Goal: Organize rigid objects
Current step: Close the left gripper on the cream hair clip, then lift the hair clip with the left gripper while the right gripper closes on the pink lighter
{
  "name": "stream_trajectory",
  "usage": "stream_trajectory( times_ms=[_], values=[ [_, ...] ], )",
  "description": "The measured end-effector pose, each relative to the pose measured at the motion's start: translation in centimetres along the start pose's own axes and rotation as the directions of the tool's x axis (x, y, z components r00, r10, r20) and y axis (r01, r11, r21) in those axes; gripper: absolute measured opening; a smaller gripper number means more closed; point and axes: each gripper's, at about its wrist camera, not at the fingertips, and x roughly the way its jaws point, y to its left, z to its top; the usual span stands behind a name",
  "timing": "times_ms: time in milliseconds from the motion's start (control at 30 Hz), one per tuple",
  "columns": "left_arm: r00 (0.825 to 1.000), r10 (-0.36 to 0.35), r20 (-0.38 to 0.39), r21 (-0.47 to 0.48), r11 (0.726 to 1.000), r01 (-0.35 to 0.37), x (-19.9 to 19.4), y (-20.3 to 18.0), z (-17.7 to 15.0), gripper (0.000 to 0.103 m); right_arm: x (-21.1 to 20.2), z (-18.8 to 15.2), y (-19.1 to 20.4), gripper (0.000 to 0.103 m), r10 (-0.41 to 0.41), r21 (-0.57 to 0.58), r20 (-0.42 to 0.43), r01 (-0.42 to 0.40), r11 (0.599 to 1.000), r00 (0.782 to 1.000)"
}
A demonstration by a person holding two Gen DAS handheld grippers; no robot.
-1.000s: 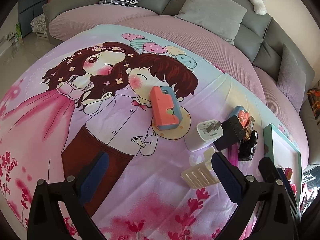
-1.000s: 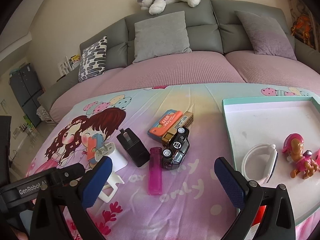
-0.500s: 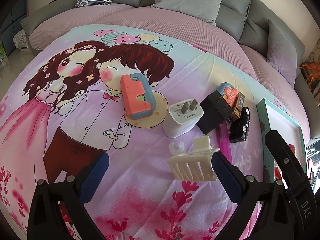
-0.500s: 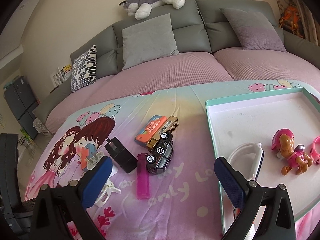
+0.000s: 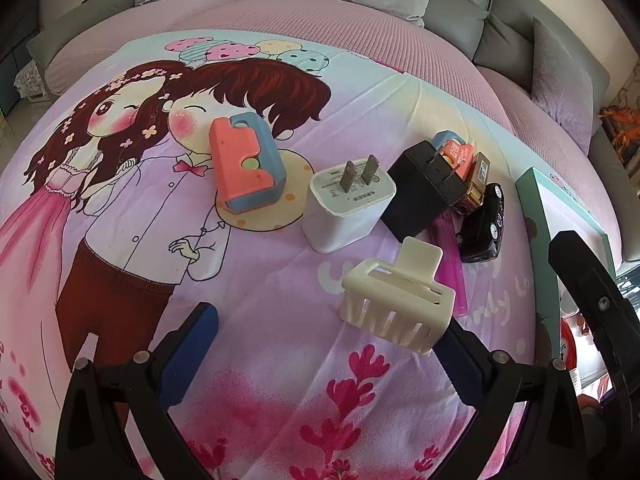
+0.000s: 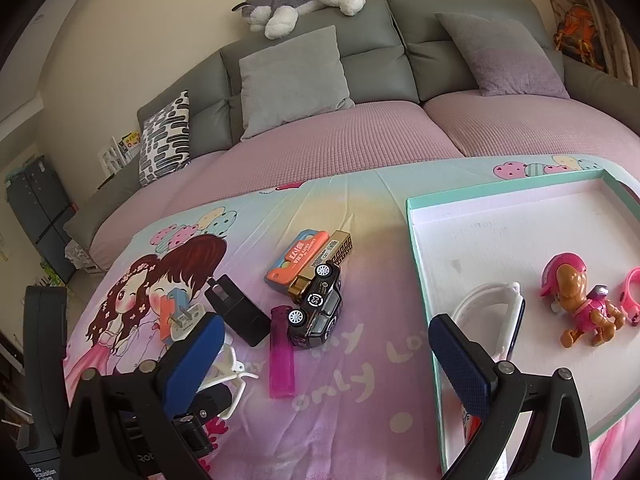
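My left gripper point(image 5: 326, 342) is open, low over the printed cloth, with a cream hair claw point(image 5: 396, 304) just ahead of its right finger. Beyond lie a white plug charger point(image 5: 346, 208), a black charger point(image 5: 424, 192), a pink-and-blue block point(image 5: 246, 166), a black toy car point(image 5: 482, 226) and a pink lighter point(image 5: 452, 268). My right gripper point(image 6: 324, 354) is open and empty, between the pink lighter point(image 6: 281, 354) and the teal-rimmed tray point(image 6: 420, 264). The tray holds a white band point(image 6: 492, 314) and a pink toy dog point(image 6: 580, 306).
An orange case point(image 6: 298, 262) and a gold box point(image 6: 324, 264) lie behind the black car point(image 6: 318, 306). A grey sofa with cushions point(image 6: 292, 80) and a plush dog point(image 6: 296, 2) curves behind the cloth. My left gripper shows at the right wrist view's lower left point(image 6: 192, 404).
My left gripper has moved forward and right, closer to the hair claw and chargers. My right gripper has drifted slightly back and left. Both stay open.
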Motion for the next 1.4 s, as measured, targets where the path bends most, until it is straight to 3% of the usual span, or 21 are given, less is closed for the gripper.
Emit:
stream_trajectory(
  times_ms=[267, 433, 600, 700, 967, 1267, 1400],
  values=[
    [0.999, 0.04, 0.028, 0.147, 0.988, -0.043, 1.3, -2.7, -0.2, 0.102, 0.0, 0.0, -0.1, 0.103, -0.001, 0.005, -0.003, 0.001, 1.0, 1.0],
    [0.999, 0.004, 0.053, 0.124, 0.992, -0.011, 0.9, -2.5, 0.2, 0.097, 0.1, 0.0, -0.3, 0.103, 0.0, 0.013, -0.007, 0.0, 1.0, 1.0],
    [0.997, -0.015, 0.071, 0.153, 0.988, 0.004, 0.5, -3.0, 0.3, 0.062, 0.1, -0.1, -0.4, 0.103, 0.001, 0.015, -0.008, 0.0, 1.0, 1.0],
    [0.997, -0.038, 0.069, 0.162, 0.986, 0.026, 0.4, -3.3, 0.2, 0.054, 0.2, -0.1, -0.5, 0.103, 0.001, 0.018, -0.013, 0.0, 1.0, 1.0],
    [0.996, -0.055, 0.077, 0.128, 0.991, 0.045, -0.6, -2.6, 0.3, 0.053, 0.3, 0.0, -0.6, 0.103, -0.001, 0.018, -0.015, 0.002, 1.0, 1.0],
    [0.981, -0.023, 0.195, -0.012, 1.0, 0.026, -5.0, 0.9, 1.5, 0.053, 0.4, -0.2, -0.1, 0.103, 0.026, 0.009, -0.022, -0.026, 1.0, 0.999],
    [0.975, 0.008, 0.222, -0.07, 0.998, 0.008, -5.9, 2.3, 1.8, 0.053, 0.4, -0.4, 0.8, 0.097, 0.052, -0.028, -0.025, -0.053, 0.998, 0.998]
  ],
)
